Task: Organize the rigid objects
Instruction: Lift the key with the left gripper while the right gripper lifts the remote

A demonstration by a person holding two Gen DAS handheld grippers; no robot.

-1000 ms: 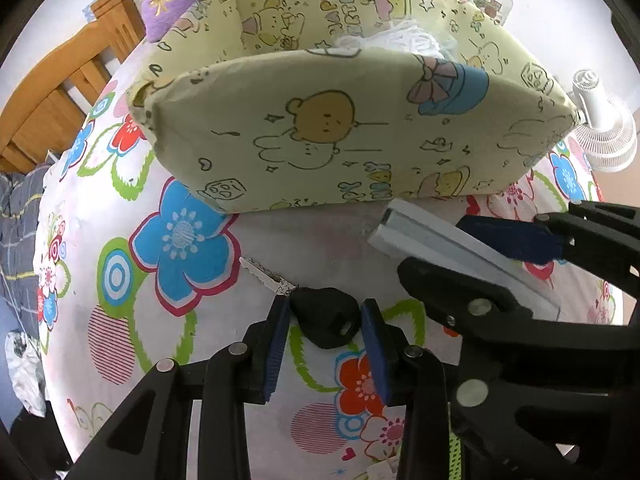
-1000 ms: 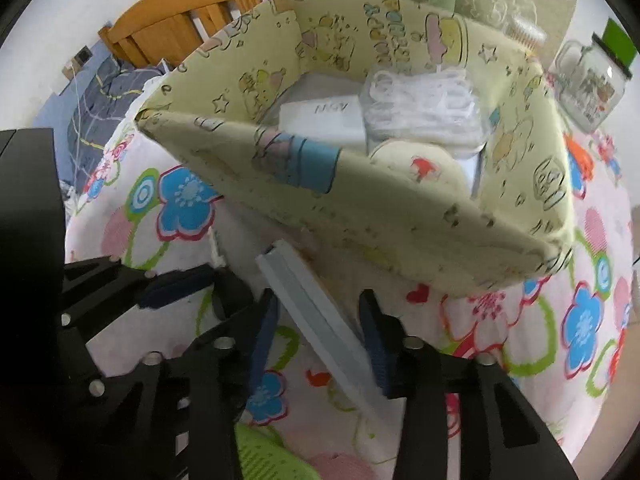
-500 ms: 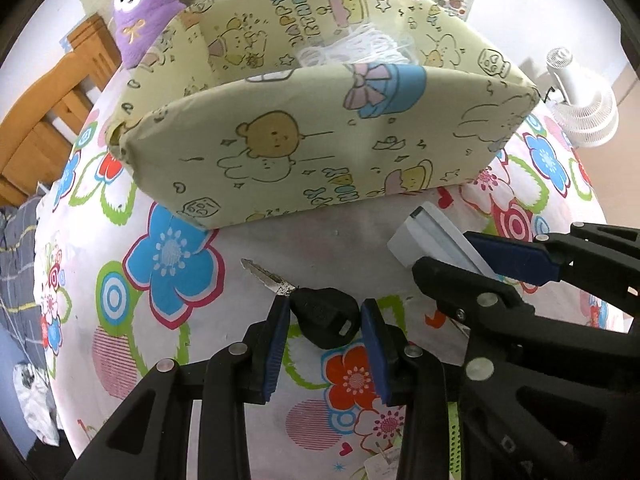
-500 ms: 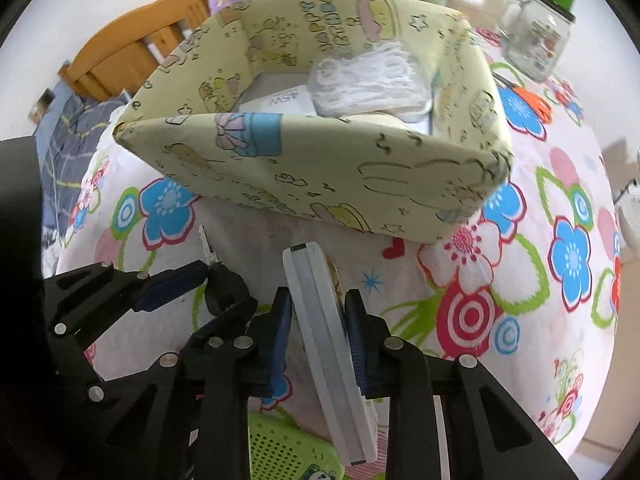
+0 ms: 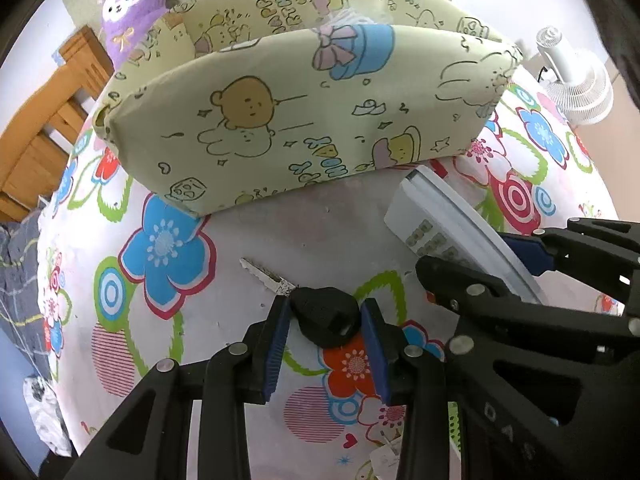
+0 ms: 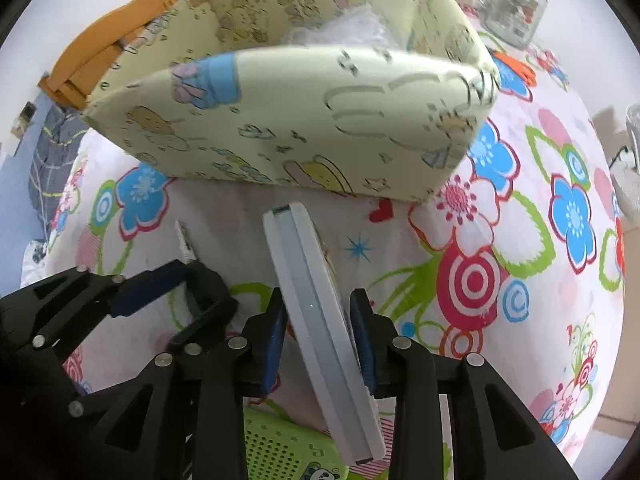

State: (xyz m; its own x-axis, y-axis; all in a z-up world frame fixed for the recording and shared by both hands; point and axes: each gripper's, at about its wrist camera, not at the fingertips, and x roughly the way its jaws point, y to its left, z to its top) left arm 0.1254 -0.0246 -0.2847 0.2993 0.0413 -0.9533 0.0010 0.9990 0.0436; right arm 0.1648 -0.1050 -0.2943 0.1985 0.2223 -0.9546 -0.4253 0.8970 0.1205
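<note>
A black-headed key [image 5: 325, 315] with a silver blade lies on the flowered tablecloth [image 5: 168, 248]. My left gripper [image 5: 325, 334] is shut on the key's black head. My right gripper [image 6: 320, 334] is shut on a white remote control [image 6: 316, 320], held on edge and tilted; the remote also shows in the left wrist view [image 5: 448, 232], keys facing left. A yellow cartoon-print fabric basket [image 5: 304, 120] stands just beyond both grippers, also in the right wrist view [image 6: 304, 112]. White items lie inside it, mostly hidden by its wall.
A purple plush toy [image 5: 128, 4] and a wooden chair [image 5: 44, 128] are at the back left. A glass jar [image 6: 516, 4] stands behind the basket at right. A small white fan [image 5: 572, 80] is at far right. A green perforated object [image 6: 288, 456] lies below my right gripper.
My right gripper closed on the remote and tipped it up on edge, then lowered toward the cloth. My left gripper stayed on the key. Both views drew lower against the basket wall.
</note>
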